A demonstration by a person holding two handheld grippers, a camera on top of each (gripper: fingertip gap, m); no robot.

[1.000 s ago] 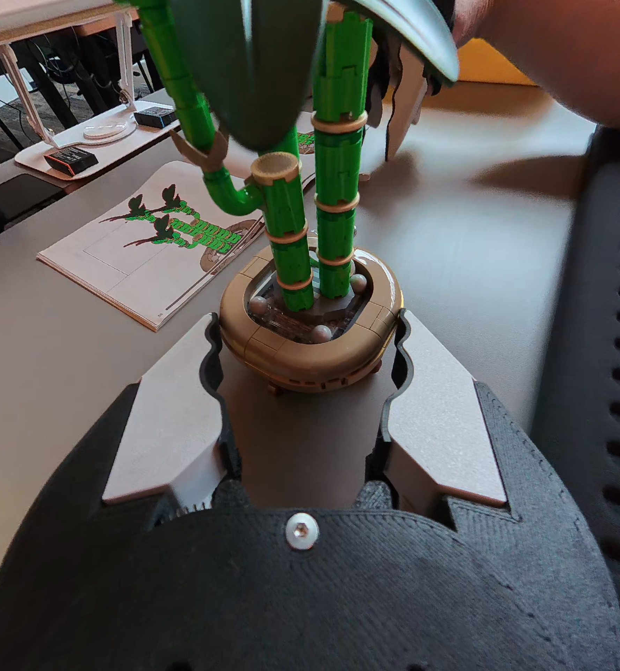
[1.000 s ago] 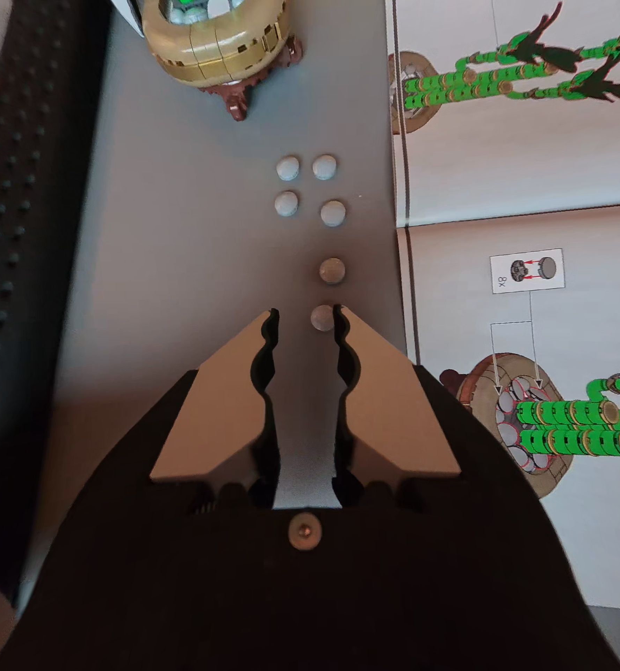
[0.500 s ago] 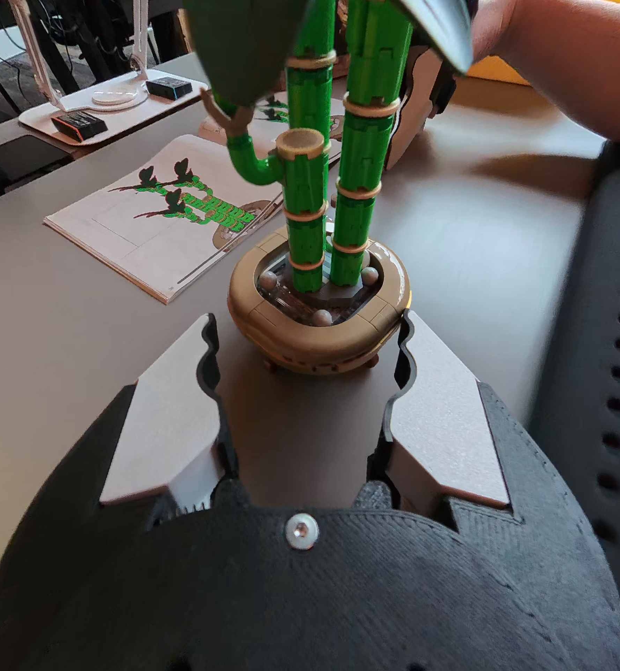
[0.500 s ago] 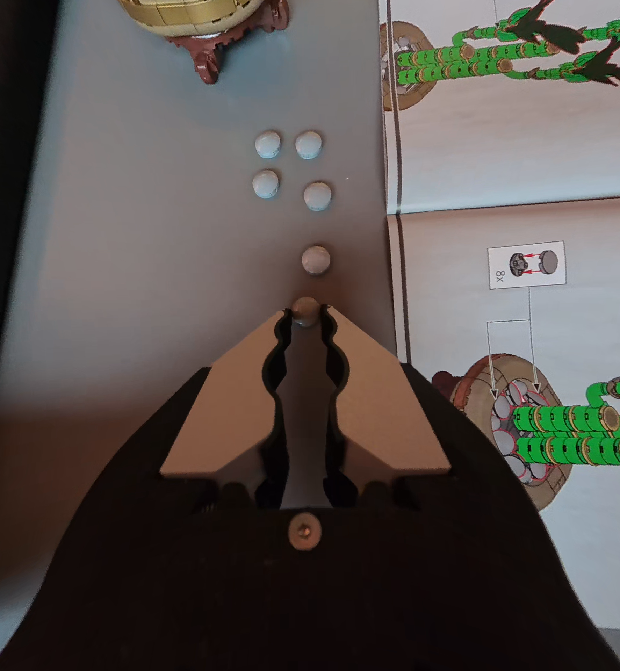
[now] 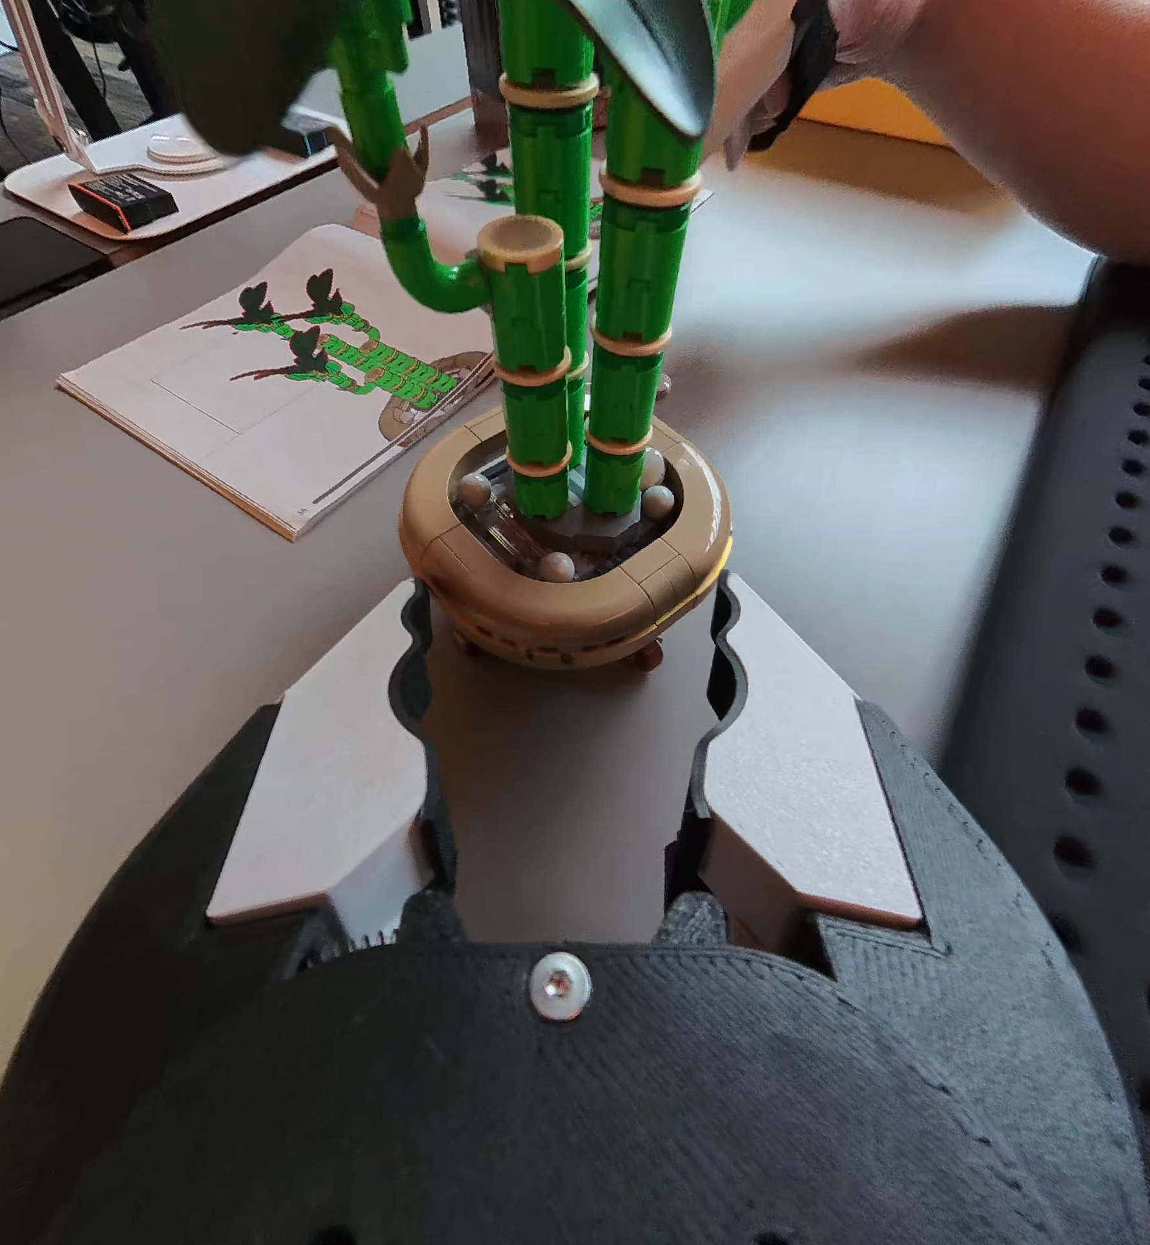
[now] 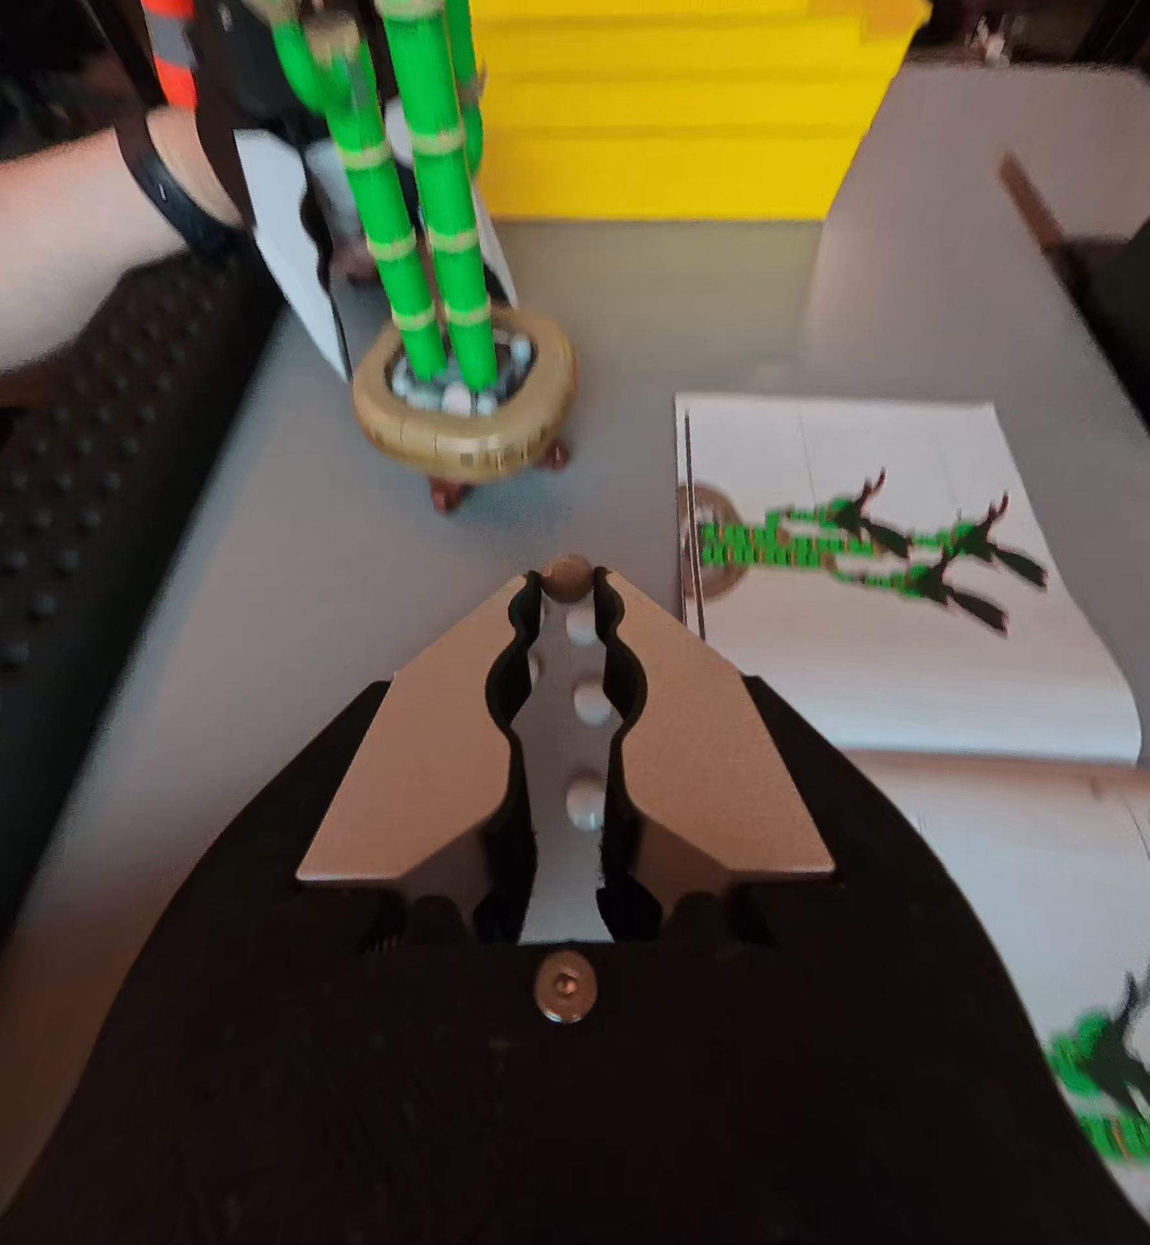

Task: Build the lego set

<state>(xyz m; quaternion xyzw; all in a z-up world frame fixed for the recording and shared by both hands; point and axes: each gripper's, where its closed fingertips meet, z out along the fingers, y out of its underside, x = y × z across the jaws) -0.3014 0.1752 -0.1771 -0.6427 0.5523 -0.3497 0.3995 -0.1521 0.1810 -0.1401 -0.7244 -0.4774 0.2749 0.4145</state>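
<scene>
My right hand-held gripper (image 6: 567, 579) is clenched on a small round stud (image 6: 565, 578), pinched right at its fingertips and lifted clear of the grey bench (image 6: 276, 606). Below it, seen through the gap between its fingers, three pale round studs (image 6: 589, 700) lie loose on the bench in a rough line. My left hand-held gripper (image 5: 569, 593) is released, its fingers spread wide to either side of the tan pot (image 5: 562, 593), with the pot's near wall sitting just between the tips; I cannot tell whether either finger touches it. The pot stands upright on small brown feet (image 5: 646, 657) and holds the green bamboo stalks (image 5: 629, 377), each banded with tan rings; a shorter stalk with a flat tan cap (image 5: 522, 246) has a curved side shoot branching off to the left. A few grey round stones (image 5: 557, 566) sit inside the pot around the stalk bases. Dark green leaves (image 5: 646, 54) hang blurred near the top of the left wrist view. An open instruction booklet (image 5: 276, 391) lies flat on the bench beside the pot, showing pictures of the finished plant. In the right wrist view a yellow bin (image 6: 680, 114) stands beyond the pot, and a black perforated mat (image 6: 54, 525) lies along the bench's left side. A person's forearm (image 5: 1003, 128) reaches across the upper right of the left wrist view.
</scene>
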